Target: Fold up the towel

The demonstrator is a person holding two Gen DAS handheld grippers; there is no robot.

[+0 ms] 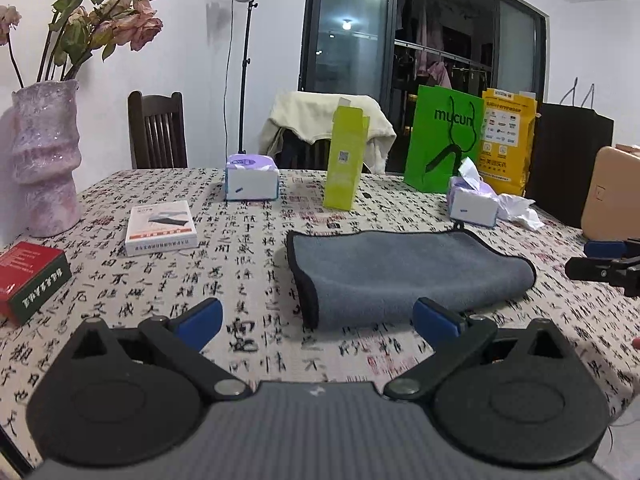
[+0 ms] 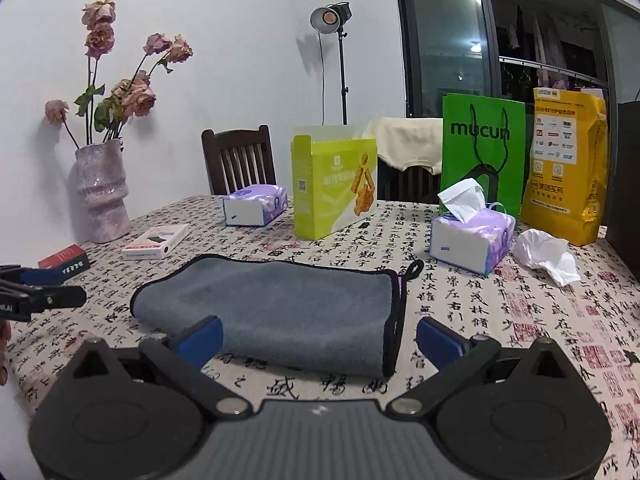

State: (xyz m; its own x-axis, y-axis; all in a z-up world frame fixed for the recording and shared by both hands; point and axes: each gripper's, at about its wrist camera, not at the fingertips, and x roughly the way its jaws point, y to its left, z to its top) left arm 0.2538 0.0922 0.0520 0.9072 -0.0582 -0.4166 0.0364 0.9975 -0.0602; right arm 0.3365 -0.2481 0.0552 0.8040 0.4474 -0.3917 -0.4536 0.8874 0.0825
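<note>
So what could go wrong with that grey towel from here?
The towel already lies folded on the patterned tablecloth, and both grippers, left and right, are open and holding nothing. A low pinch might catch the tablecloth along with the towel. Grabbing only the top layer could pull the fold open. A wide swing might also knock the tissue pack or the crumpled tissue close behind it.

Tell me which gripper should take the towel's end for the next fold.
Probably right, narrowly. The open right gripper has the towel's trimmed end with the hanging loop between its fingers. The open left gripper frames the opposite end.
</note>
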